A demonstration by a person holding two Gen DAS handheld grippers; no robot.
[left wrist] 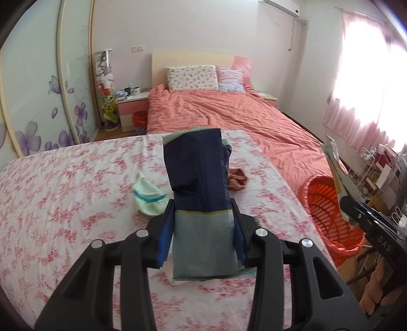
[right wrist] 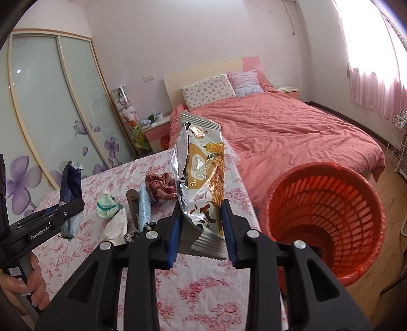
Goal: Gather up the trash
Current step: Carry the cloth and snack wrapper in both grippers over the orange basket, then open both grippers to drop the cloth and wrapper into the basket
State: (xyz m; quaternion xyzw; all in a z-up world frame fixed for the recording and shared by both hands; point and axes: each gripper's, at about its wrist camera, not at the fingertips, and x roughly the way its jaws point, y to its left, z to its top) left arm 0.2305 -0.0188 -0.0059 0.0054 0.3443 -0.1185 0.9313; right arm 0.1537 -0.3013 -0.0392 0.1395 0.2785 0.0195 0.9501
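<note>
The orange basket gapes unobstructed beside the table (litter crowds its far half)

Bed with coral duvet, two pillows. Wardrobe has purple flower decals. Nightstand with mugs, pink curtains, air conditioner, white wire rack.

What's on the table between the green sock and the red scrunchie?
In the right wrist view, a light blue tube and a dark flat tool lie between the green sock and the red scrunchie.
</note>
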